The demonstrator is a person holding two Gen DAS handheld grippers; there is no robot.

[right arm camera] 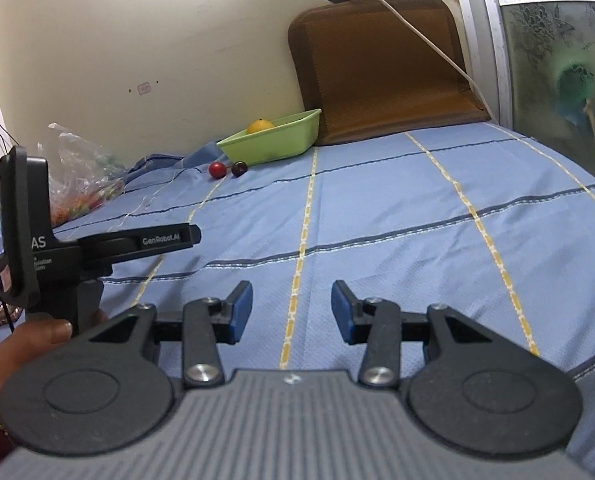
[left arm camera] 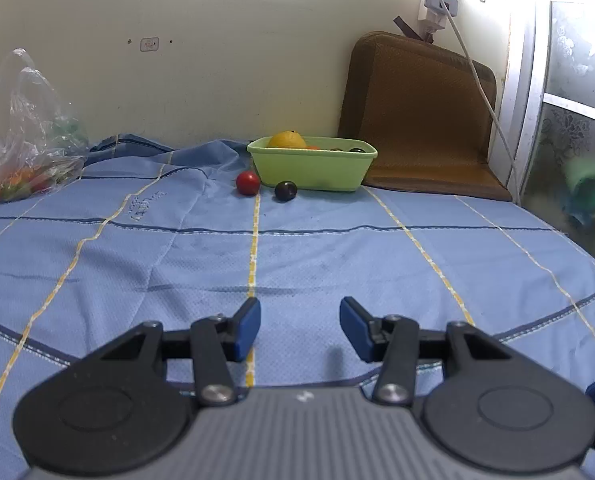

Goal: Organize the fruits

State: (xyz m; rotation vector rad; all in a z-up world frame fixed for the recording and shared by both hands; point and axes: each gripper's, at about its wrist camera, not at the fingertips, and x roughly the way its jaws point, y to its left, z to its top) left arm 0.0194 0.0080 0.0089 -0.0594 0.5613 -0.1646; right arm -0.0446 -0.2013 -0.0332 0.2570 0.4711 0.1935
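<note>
A light green tub [left arm camera: 313, 168] [right arm camera: 275, 142] stands at the far end of the blue bedsheet, near the wall. It holds a yellow-orange fruit [left arm camera: 287, 140] [right arm camera: 260, 125] and some small dark fruits [left arm camera: 347, 149]. A red round fruit [left arm camera: 248, 183] [right arm camera: 217, 169] and a dark purple fruit [left arm camera: 285, 190] [right arm camera: 239, 168] lie on the sheet just in front of the tub. My left gripper [left arm camera: 300, 326] is open and empty, low over the sheet, far from the fruits. My right gripper [right arm camera: 292, 308] is open and empty too. The left gripper's body [right arm camera: 57, 256] shows at the left of the right wrist view.
A clear plastic bag [left arm camera: 21, 148] [right arm camera: 85, 184] with colourful items lies at the far left. A brown cushion [left arm camera: 421, 120] [right arm camera: 381, 68] leans on the wall right of the tub. A white cable [left arm camera: 481, 80] hangs over it. A glass partition [left arm camera: 577, 120] bounds the right side.
</note>
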